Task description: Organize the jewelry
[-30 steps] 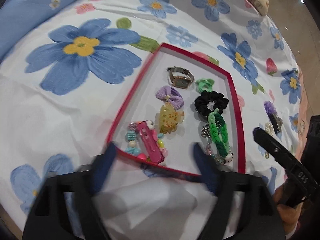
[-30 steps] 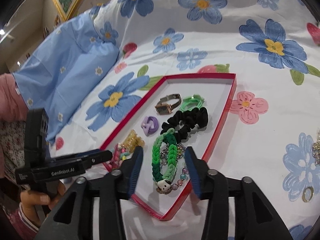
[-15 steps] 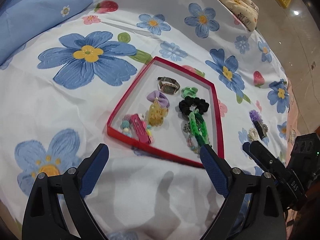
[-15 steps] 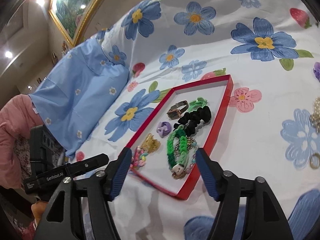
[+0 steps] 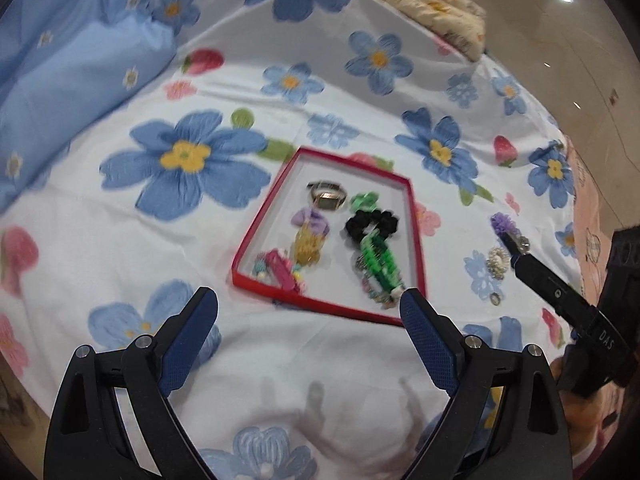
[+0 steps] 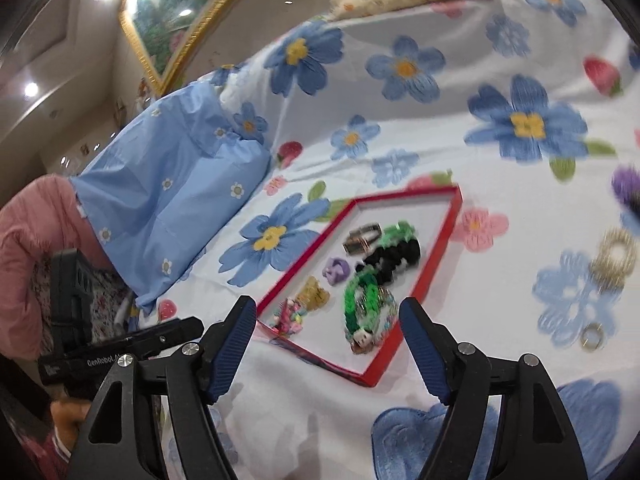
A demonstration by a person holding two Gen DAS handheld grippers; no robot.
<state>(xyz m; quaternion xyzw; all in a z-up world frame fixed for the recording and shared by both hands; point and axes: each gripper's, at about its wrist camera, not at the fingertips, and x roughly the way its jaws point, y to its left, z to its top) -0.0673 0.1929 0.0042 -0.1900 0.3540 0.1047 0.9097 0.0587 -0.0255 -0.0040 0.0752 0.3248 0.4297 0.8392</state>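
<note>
- Grippers, left gripper (image 5: 308, 316) and right gripper (image 6: 326, 332), both spread wide, empty, above the red tray (image 5: 416, 240).
- Next (my guess): right reaches for the beaded ring (image 6: 614, 258) on the sheet.

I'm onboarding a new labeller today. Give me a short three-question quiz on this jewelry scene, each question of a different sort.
1. True or false: the watch lies inside the red tray.
2. Which item touches the black scrunchie? A) green braided bracelet B) gold ring C) pink hair clip
3. Fill in: the pearl hair tie lies on the ____, outside the tray.

Key: 1 true; 2 A; 3 floral bedsheet.
</note>
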